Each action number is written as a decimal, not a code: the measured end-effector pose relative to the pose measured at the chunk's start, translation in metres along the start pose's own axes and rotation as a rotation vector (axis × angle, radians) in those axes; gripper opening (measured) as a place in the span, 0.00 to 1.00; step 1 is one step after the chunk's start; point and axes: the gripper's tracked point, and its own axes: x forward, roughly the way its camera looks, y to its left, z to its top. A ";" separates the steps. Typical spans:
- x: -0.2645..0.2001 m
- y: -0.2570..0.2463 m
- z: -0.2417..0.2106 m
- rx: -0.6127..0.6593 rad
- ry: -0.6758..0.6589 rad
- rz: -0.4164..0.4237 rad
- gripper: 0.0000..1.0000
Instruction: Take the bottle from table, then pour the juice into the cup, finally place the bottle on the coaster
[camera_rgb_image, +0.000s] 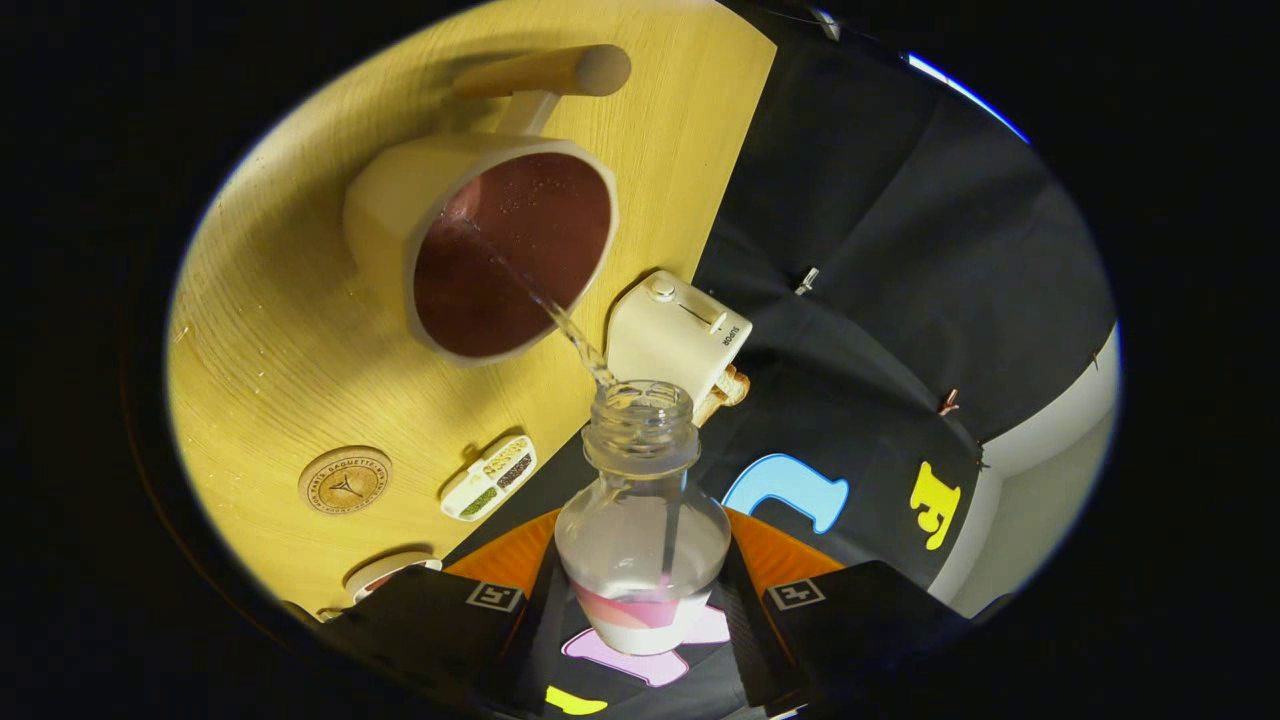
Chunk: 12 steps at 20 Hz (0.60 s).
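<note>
Gripper (642, 600) clamped on the tilted bottle (642, 540), low in the frame, and a thin stream runs into the cup (500, 250) at upper left. Pouring's underway, liquid remains; the coaster (345, 480), lower left, waits. Yellow wooden table (260, 330), black cloth wall (900, 300) right.

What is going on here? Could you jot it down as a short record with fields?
action: pouring from bottle into cup
hand-held gripper: shut on bottle, both fingers pressing its sides
bottle: tilted, mouth toward cup, clear, open
stream: thin, landing inside cup
cup: cream, dark inside, long wooden handle, on table
coaster: round, on table, nothing on it
</note>
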 end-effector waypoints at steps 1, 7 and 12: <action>0.000 -0.001 0.001 0.000 -0.005 -0.001 0.73; 0.000 -0.005 0.001 -0.020 -0.014 -0.007 0.73; 0.000 -0.005 0.001 -0.025 -0.012 -0.003 0.73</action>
